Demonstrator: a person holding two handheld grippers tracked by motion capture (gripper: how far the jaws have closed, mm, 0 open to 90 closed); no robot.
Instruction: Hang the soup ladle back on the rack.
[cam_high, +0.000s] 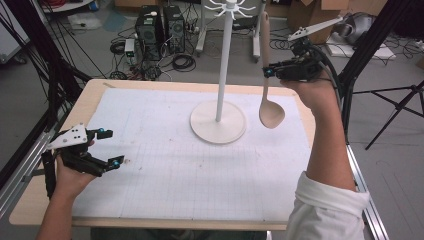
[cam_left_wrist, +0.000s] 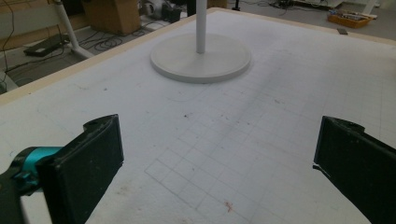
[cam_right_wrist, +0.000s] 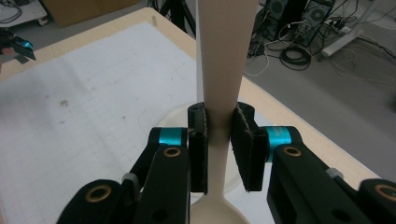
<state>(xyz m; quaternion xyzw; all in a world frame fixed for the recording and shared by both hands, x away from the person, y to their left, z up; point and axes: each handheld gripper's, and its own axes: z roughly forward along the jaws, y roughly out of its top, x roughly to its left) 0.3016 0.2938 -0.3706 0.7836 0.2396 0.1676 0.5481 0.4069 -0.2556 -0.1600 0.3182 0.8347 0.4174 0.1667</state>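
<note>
A pale wooden table carries a white gridded mat, faintly stained. On the mat stands a matte white rack: a flat round base, a slim upright pole, and hooked prongs at the crown that the high view shows, while the left gripper view catches the base and lower pole. The right gripper, raised beside the pole, is clamped on a smooth beige wooden spoon; its long axis is vertical, oval bowl hanging down, handle pointing up. The right gripper view shows the padded jaws pinching the narrow neck. The left gripper rests low by the mat's left edge, jaws spread wide with nothing between them.
</note>
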